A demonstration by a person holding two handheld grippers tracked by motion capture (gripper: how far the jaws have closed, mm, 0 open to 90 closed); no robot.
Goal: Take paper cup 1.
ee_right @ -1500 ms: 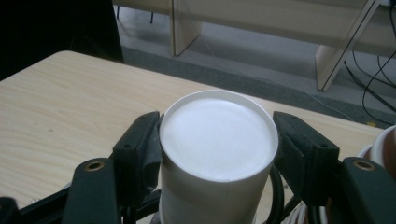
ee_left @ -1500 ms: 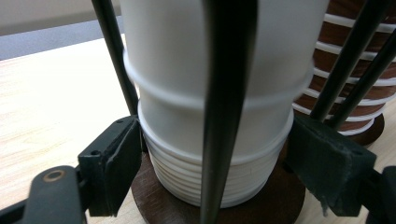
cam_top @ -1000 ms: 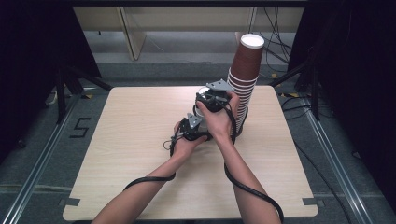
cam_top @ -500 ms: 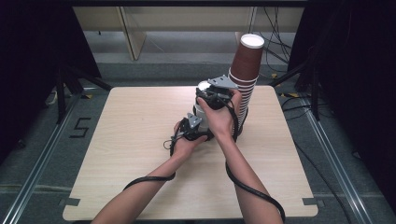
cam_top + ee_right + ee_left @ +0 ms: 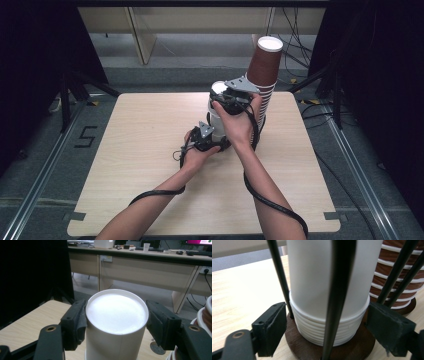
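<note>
Top white cup [image 5: 116, 322] clamped upside down in right gripper [image 5: 116, 320], both pads pressed against its sides just under the upturned base. In high view, right gripper [image 5: 231, 96] up over the white stack, grey plate on top, hand wrapped round the body.

White cup stack [image 5: 329, 325] nested upside down on a round dark wooden base [image 5: 294, 340], rims showing as tight rings at the bottom. Clamped cup sitting over that stack; separation from the cup below not discernible. Thin black rods [image 5: 278, 277] rising from the base around the stack.

Left gripper [image 5: 327, 327] low at the foot of the stack, jaws standing either side of the rims. Jaws just been opening; stack between them, left pad clear of the rims by a visible gap, right pad close beside them, contact there not discernible. Holding nothing. In high view, left gripper [image 5: 206, 137] just in front of the base, hand resting low on the counter [image 5: 125, 150].

Brown cup stack [image 5: 262, 75] just beside the white one on the far right part of the counter, also upside down, taller, leaning slightly. Brown rims with white edges visible behind the rods in left gripper view [image 5: 397, 277].

Cables from both grippers trailing back along the forearms to the near edge.
</note>
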